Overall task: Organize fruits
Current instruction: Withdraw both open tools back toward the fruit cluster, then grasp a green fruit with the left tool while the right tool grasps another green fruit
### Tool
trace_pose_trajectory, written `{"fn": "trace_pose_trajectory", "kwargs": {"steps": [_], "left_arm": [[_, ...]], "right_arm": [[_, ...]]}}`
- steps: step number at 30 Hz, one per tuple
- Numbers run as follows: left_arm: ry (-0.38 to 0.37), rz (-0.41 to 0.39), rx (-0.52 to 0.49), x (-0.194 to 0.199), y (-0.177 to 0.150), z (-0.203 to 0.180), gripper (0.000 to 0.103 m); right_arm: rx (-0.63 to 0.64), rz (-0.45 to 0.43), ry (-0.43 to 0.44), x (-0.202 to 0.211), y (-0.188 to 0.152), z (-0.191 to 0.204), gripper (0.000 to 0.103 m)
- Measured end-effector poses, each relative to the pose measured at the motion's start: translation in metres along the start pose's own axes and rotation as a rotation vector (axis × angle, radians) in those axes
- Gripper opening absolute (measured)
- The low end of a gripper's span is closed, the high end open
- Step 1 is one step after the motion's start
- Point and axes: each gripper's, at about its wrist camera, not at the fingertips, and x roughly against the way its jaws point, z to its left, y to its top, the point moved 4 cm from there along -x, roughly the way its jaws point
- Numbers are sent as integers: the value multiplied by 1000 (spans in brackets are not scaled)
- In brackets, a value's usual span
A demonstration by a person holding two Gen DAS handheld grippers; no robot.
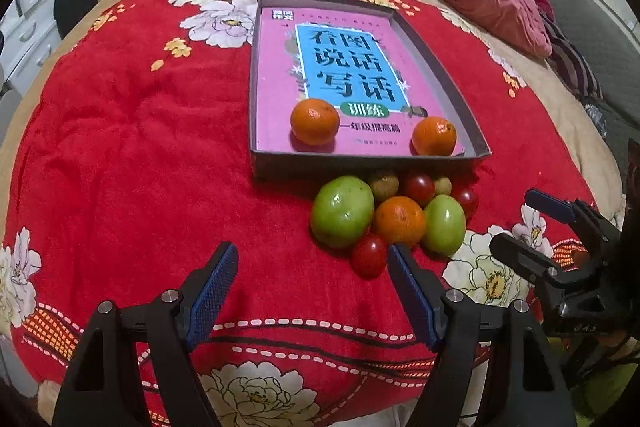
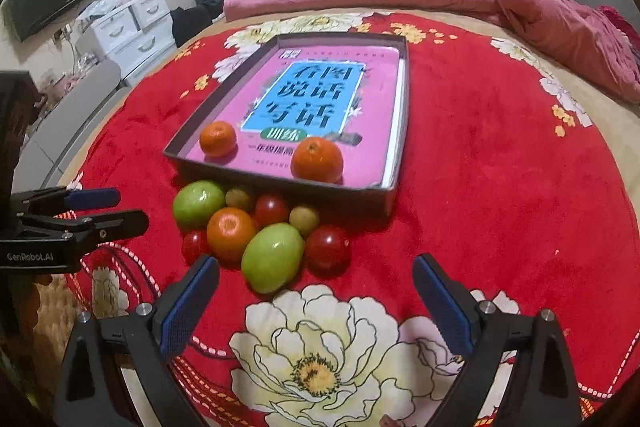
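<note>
Blue-padded fingers of the left gripper stand apart over the red floral blanket, nothing between them; a cherry tomato sits just beside its right finger. Right gripper likewise spread and empty, above a printed white flower, with a green fruit just ahead. Loose fruit pile on the blanket, against the tray's near wall: two green fruits, one orange, red tomatoes, two small olive-coloured ones. Grey tray holds a pink book; two oranges rest on its near end, apart.
</note>
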Motion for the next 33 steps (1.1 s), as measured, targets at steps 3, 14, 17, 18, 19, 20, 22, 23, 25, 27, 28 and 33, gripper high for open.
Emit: {"fn": "trace_pose_trajectory", "kwargs": {"steps": [3,14,17,18,19,20,22,23,25,27,28,33], "left_arm": [[-2,14,-11,-3,-3,-4,78],[1,54,-2,-18,-8,-2,78],[-4,59,6,-21,-7,-1,78],[-6,58,8,-22,-7,0,78],[-9,58,7,-23,-6,0,78],[-10,59,6,-24,-6,0,78],[-12,58,2,-25,-5,-1,78],[-15,56,-2,-26,-5,-1,78],[-21,52,-9,-27,-4,-3,77],[-31,47,-14,-27,-3,-5,69],[-35,45,-15,-27,-2,-6,68],[-48,42,-19,-30,1,-8,66]], "right_arm": [[13,14,9,-3,-3,4,98],[24,77,31,-22,-18,15,97],[40,78,51,-25,-19,20,88],[40,82,62,-26,-19,22,83],[39,87,68,-27,-19,23,78],[36,93,80,-30,-19,24,76],[28,100,94,-32,-19,25,69],[22,104,101,-34,-19,26,69],[9,106,106,-37,-18,26,64],[-1,111,110,-40,-17,25,61],[-7,112,109,-42,-17,25,59],[-35,116,111,-47,-14,22,55]]}}
